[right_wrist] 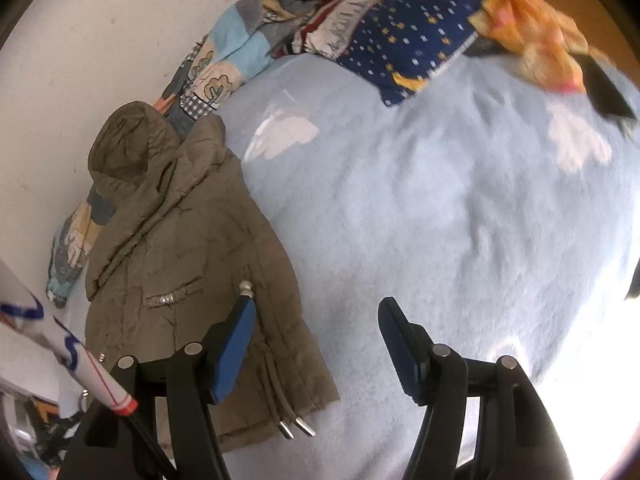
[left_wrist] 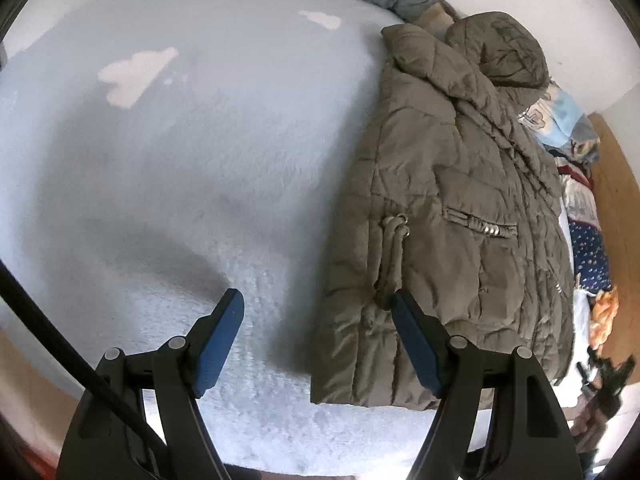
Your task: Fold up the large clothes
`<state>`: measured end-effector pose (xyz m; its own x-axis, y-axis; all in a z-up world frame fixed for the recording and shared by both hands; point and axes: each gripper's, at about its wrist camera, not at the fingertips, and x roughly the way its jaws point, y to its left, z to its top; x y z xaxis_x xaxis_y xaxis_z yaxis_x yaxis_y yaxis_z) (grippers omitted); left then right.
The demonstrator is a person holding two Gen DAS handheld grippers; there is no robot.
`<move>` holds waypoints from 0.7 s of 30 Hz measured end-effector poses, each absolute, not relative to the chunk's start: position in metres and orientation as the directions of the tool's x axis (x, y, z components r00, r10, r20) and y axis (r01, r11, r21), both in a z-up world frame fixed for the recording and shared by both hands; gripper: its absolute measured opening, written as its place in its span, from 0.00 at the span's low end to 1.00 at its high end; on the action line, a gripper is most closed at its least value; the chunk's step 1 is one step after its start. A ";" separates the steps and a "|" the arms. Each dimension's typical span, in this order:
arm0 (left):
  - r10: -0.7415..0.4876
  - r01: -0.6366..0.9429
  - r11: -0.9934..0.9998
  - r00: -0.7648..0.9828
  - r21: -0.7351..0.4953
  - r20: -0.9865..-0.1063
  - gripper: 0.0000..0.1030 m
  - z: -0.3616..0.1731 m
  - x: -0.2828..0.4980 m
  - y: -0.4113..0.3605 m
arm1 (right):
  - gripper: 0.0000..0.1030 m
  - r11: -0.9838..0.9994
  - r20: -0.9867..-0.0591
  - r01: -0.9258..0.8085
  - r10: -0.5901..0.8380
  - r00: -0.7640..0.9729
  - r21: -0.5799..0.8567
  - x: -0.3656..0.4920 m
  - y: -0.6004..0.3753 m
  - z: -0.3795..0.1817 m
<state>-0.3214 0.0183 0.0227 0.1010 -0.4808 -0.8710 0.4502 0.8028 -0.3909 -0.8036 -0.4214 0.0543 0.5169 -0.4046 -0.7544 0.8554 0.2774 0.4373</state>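
An olive-brown puffer jacket (left_wrist: 448,208) with a hood lies folded lengthwise on a light blue fleece blanket (left_wrist: 192,168). In the left wrist view it is at the right. My left gripper (left_wrist: 316,308) is open and empty, above the jacket's lower left hem. In the right wrist view the jacket (right_wrist: 188,264) is at the left, its drawstring ends (right_wrist: 296,428) hanging over the hem. My right gripper (right_wrist: 316,316) is open and empty, over the blanket just right of the jacket's hem.
A patchwork quilt (right_wrist: 224,56), a navy dotted cloth (right_wrist: 408,40) and an orange cloth (right_wrist: 536,36) are piled along the bed's far side by the white wall (right_wrist: 100,40). White cloud prints (left_wrist: 136,72) mark the blanket. A wooden board (left_wrist: 616,208) lies beyond the pile.
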 end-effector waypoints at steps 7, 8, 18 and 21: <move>-0.545 0.434 0.764 0.041 -0.477 -0.837 0.74 0.008 -0.328 0.011 | 0.68 0.257 -0.752 0.826 -0.343 0.563 0.501 -0.801 -0.421 0.036; -0.551 0.437 0.759 0.036 -0.483 -0.834 0.74 0.007 -0.329 0.010 | 0.68 0.253 -0.755 0.826 -0.336 0.564 0.504 -0.799 -0.422 0.033; -0.502 0.582 0.734 0.118 -0.350 -0.857 0.34 0.008 -0.348 -0.017 | 0.26 0.336 -0.764 0.788 -0.235 0.600 0.516 -0.754 -0.407 0.013; -0.483 0.627 0.727 0.178 -0.280 -0.857 0.25 0.014 -0.360 -0.021 | 0.15 0.366 -0.773 0.800 -0.261 0.578 0.475 -0.748 -0.396 0.018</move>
<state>-0.3595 -0.0215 0.0137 0.1776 -0.4831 -0.8574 0.6270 0.7271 -0.2798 -0.7481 -0.3956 0.0182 0.5779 -0.2609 -0.7733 0.8005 0.3659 0.4747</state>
